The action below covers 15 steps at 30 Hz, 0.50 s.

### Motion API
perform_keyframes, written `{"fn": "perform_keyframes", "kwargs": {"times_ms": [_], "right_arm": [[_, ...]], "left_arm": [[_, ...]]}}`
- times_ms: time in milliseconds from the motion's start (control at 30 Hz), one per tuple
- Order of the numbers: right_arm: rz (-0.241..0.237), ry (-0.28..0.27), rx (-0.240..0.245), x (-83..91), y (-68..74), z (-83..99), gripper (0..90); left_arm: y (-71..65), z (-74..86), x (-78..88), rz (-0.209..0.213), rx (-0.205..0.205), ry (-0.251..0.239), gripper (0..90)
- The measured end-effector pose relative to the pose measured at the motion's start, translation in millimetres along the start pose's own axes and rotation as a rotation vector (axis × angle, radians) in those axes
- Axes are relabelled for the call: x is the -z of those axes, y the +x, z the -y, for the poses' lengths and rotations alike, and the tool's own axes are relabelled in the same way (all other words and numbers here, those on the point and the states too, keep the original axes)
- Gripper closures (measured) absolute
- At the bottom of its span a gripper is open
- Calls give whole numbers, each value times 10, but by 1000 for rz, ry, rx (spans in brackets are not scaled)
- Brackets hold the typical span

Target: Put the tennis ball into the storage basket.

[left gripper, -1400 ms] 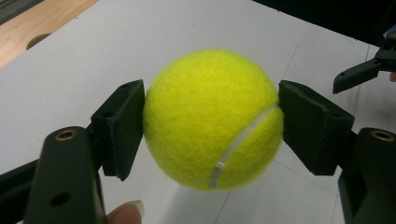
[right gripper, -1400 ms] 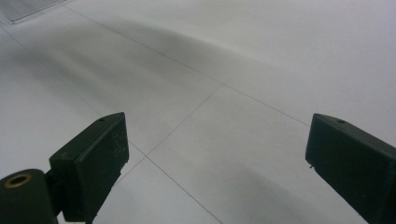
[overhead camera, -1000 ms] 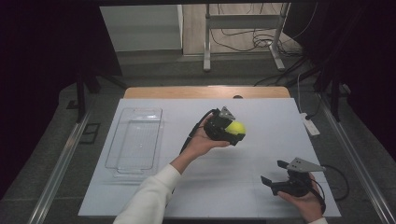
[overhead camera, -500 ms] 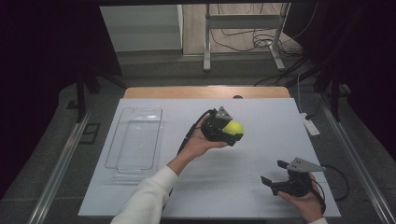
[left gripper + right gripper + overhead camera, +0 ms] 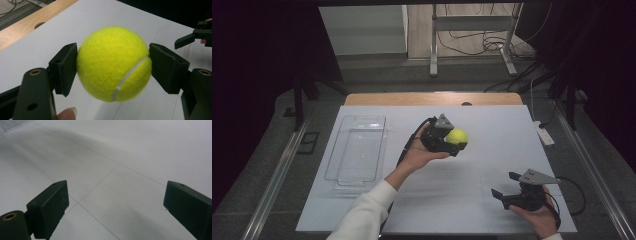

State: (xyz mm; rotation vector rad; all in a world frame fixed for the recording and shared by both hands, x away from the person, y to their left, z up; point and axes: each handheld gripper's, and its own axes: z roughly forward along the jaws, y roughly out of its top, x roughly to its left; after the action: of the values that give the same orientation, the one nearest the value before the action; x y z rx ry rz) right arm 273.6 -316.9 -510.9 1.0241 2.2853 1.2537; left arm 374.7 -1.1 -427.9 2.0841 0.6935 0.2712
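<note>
The left hand-held gripper (image 5: pixel 451 141) is clenched on a yellow tennis ball (image 5: pixel 457 136). In the left gripper view its two black pads (image 5: pixel 65 65) press the ball's (image 5: pixel 113 63) opposite sides, and the ball hangs clear above the white bench (image 5: pixel 492 125), with a fingertip just visible below it. From above, the ball sits near the middle of the bench, carried in front of the person's left hand (image 5: pixel 419 155), whose white sleeve (image 5: pixel 364 215) comes in from the bottom edge.

Compared with a second ago, the ball and its gripper have drifted only slightly, a little to the left and toward the person; the grip looks the same. That suggests the ball is being carried slowly rather than set down.

The right hand-held gripper (image 5: pixel 510 187) rests low at the near right of the bench, where it was a second ago, its jaws spread wide with nothing between them; its own view looks across bare white bench surface (image 5: pixel 112 157).

Farther left lies a clear plastic tray (image 5: pixel 343 170), holding nothing, well apart from the ball. It is probably where the ball is headed, so most of the carry remains.
</note>
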Motion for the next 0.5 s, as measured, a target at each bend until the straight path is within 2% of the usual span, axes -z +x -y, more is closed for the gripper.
{"fn": "perform_keyframes", "kwargs": {"times_ms": [167,300,500], "right_arm": [[2,1,0,-2,1,1,64],[13,-5,-1,12,1,-3,64],[10,-4,3,-1,9,-4,64]], "left_arm": [[18,33,65,-2,7,-13,276],[33,63,124,-28,17,-5,276],[47,115,192,-34,21,-6,276]]}}
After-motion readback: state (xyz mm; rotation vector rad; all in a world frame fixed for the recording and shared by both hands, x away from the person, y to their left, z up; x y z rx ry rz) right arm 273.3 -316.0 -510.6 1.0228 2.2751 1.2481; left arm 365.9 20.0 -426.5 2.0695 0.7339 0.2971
